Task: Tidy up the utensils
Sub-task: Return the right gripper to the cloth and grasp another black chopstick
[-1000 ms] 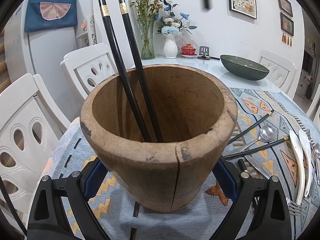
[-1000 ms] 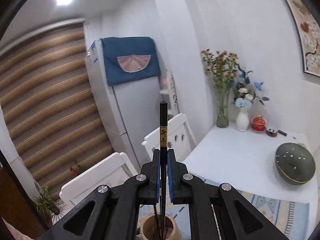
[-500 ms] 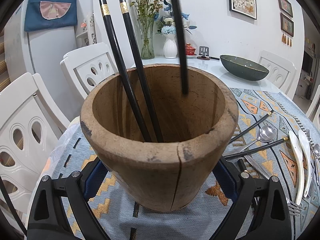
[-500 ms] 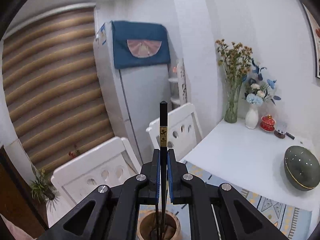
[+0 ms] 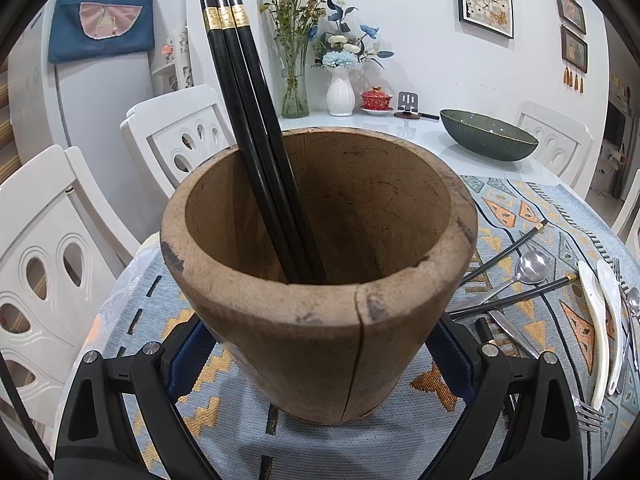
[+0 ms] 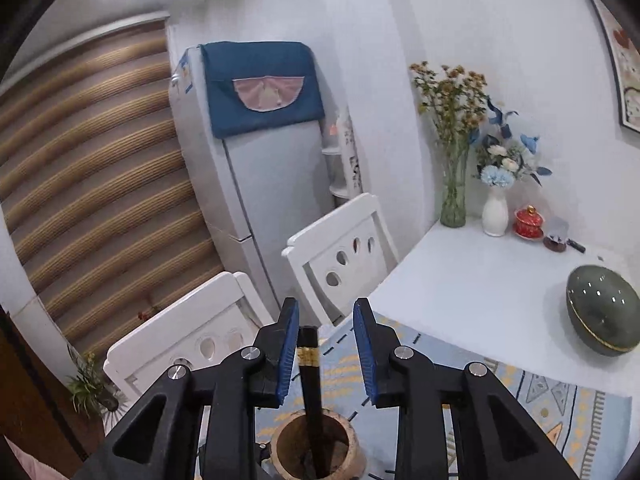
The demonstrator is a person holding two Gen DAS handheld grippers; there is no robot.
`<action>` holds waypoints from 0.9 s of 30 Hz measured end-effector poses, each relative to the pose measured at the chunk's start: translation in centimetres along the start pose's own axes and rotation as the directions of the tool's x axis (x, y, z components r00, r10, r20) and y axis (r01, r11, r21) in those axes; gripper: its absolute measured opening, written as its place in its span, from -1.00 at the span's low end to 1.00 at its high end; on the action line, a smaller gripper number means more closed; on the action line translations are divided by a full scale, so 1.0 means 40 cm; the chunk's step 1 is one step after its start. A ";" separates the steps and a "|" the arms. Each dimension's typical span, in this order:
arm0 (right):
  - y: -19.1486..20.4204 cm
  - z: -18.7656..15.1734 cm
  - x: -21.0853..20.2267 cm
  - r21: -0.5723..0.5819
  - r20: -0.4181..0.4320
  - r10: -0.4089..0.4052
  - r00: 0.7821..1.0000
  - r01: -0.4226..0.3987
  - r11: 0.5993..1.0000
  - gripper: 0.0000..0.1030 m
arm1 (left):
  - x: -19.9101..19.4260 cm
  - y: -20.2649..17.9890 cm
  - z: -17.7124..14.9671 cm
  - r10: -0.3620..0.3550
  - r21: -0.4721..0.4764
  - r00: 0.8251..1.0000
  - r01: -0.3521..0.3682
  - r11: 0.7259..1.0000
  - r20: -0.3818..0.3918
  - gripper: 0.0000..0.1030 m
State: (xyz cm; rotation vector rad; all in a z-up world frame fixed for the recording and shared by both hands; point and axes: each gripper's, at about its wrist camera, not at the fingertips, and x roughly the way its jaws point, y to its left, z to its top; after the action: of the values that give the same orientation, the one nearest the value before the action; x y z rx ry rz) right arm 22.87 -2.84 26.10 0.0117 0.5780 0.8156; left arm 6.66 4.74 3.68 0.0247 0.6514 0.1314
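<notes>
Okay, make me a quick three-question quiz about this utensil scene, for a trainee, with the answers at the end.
1. True or false: the right gripper is clamped on a chopstick.
2. How many black chopsticks stand in the wooden holder?
3. What steadies the holder? A) left gripper B) green bowl C) nothing

Key
1. False: its jaws have just been opening and stand apart, the chopstick loose between them.
2. Three, leaning together against the far-left rim.
3. A: its pads press both sides of the holder.
</notes>
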 end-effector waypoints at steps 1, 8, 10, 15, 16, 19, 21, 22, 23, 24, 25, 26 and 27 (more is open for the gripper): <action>-0.008 -0.004 -0.001 0.014 -0.006 -0.005 1.000 0.005 1.000 -0.48 | 0.000 0.002 0.001 0.000 0.000 1.000 0.000 1.000 0.000 0.88; -0.089 -0.074 0.000 0.131 -0.107 -0.049 0.993 0.063 0.989 -0.48 | 0.000 0.001 0.000 0.000 0.000 1.000 0.000 1.000 0.000 0.88; -0.119 -0.103 0.003 0.175 -0.151 -0.050 0.987 0.076 0.982 -0.48 | 0.000 0.001 0.000 -0.001 -0.001 1.000 0.001 1.000 -0.001 0.88; -0.187 -0.198 0.020 0.278 -0.291 -0.039 0.956 0.124 0.953 -0.48 | 0.000 0.000 0.000 0.000 0.000 1.000 0.000 1.000 -0.001 0.88; -0.196 -0.213 0.021 0.291 -0.306 -0.040 0.951 0.133 0.947 -0.48 | 0.000 0.000 0.000 0.000 0.000 1.000 0.000 1.000 0.000 0.88; -0.221 -0.268 0.029 0.325 -0.369 -0.040 0.929 0.170 0.930 -0.48 | 0.000 0.003 0.001 0.000 0.000 1.000 0.000 1.000 0.000 0.88; -0.236 -0.309 0.048 0.334 -0.436 -0.036 0.899 0.199 0.921 -0.48 | 0.000 0.001 0.001 0.000 0.000 1.000 0.000 1.000 -0.001 0.88; -0.246 -0.338 0.064 0.335 -0.483 -0.032 0.875 0.218 0.917 -0.48 | 0.000 0.002 0.001 -0.001 -0.001 1.000 0.001 1.000 -0.001 0.88; -0.256 -0.367 0.080 0.342 -0.526 -0.020 0.850 0.233 0.910 -0.48 | 0.000 0.003 0.001 -0.001 -0.001 1.000 0.001 1.000 0.000 0.88; -0.264 -0.397 0.094 0.358 -0.556 0.001 0.831 0.238 0.903 -0.48 | 0.000 0.001 0.001 -0.002 -0.002 1.000 0.002 1.000 0.000 0.88; -0.268 -0.418 0.103 0.370 -0.571 0.017 0.821 0.239 0.898 -0.49 | 0.000 0.001 0.001 -0.002 -0.001 1.000 0.002 1.000 -0.001 0.88; -0.271 -0.439 0.113 0.375 -0.589 0.027 0.808 0.244 0.894 -0.49 | 0.001 0.002 0.001 -0.001 -0.001 1.000 0.001 1.000 -0.001 0.88; -0.272 -0.461 0.124 0.376 -0.611 0.034 0.791 0.252 0.892 -0.49 | 0.001 0.000 0.001 -0.001 -0.001 1.000 0.001 1.000 -0.001 0.88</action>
State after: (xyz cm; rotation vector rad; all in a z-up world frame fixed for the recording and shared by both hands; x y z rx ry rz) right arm 23.93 -10.80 5.63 0.1354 1.3640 0.5411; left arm 6.71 4.75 3.70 0.0232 0.6524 0.1304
